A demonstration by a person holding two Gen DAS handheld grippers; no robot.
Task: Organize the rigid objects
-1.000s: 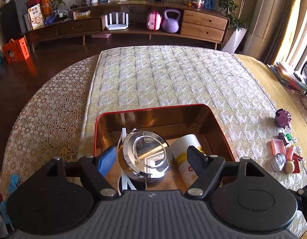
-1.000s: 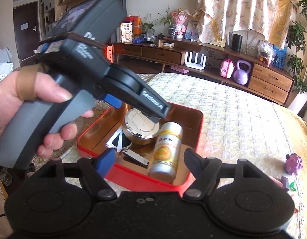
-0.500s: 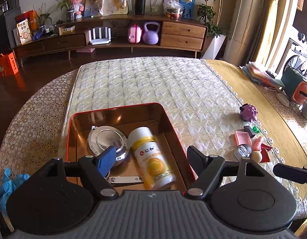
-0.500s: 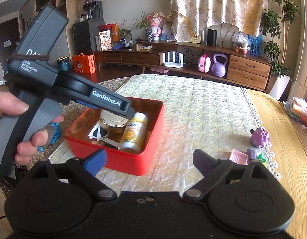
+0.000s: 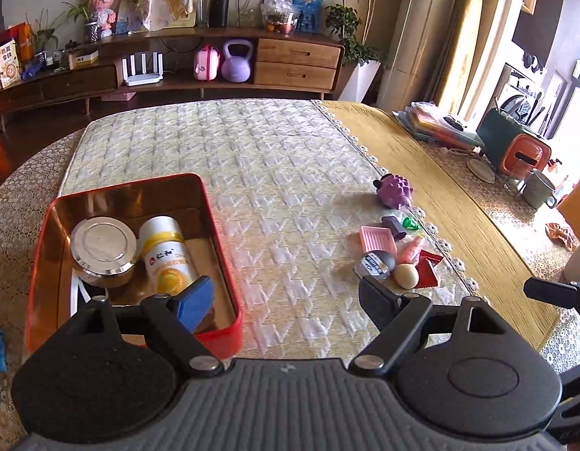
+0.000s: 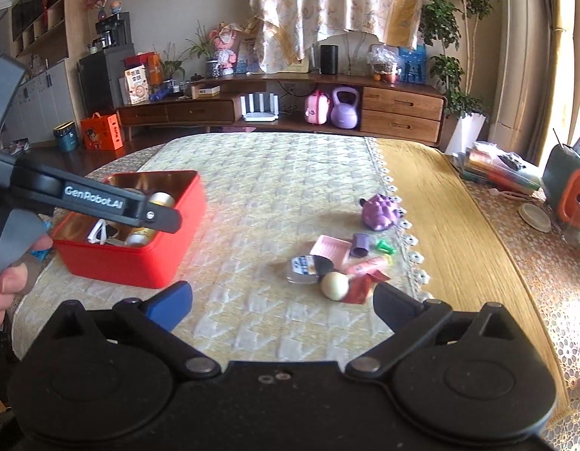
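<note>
Both the left gripper (image 5: pixel 280 298) and right gripper (image 6: pixel 282 298) are held wide open and empty. A red tin (image 5: pixel 229 293) holding a yellow-labelled bottle (image 5: pixel 167 253) and silver-lidded jar (image 5: pixel 103 248) is seen on the quilted worktop (image 5: pixel 290 195), well apart from small clutter (image 6: pixel 338 263). A wooden sideboard (image 6: pixel 365 109) is seen beyond.

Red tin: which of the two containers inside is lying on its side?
The white bottle with the yellow label, lying beside the upright jar with the silver lid in the red tin.
</note>
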